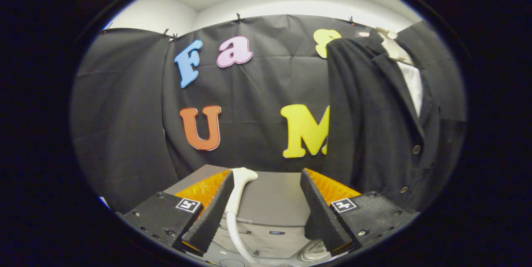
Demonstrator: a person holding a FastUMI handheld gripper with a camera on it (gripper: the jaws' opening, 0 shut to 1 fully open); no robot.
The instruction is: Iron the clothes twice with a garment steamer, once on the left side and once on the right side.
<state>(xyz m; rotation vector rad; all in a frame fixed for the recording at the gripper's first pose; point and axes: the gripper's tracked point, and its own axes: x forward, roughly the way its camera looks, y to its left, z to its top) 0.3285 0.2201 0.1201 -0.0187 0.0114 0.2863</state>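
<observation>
Gripper (266,204) held with fingers spread wide apart, clamped on nothing. Between them, hard against the inner face of the left finger (212,213), the white steamer head (240,181) on its curved handle, standing roughly upright with the nozzle end bent toward the right; whether it touches that finger cannot be told. Right finger (320,213) well clear of it, an open gap between. Below the handle, a white hose (233,233) curving down to the grey steamer base (270,217) lying under and just beyond the fingers.

Beyond and to the right of the right finger, a dark jacket (374,121) hanging full length against the black booth wall (124,113), lapels open over a white shirt front (413,84), buttons down its right edge. Long axis of the garment vertical, so both passes likely to run up and down its two front panels.

Judged as the opening step: steamer not yet gripped, clothes untouched. Closing on the handle apparently calling for a shift left to centre it first. Nothing seen standing between steamer and jacket
</observation>
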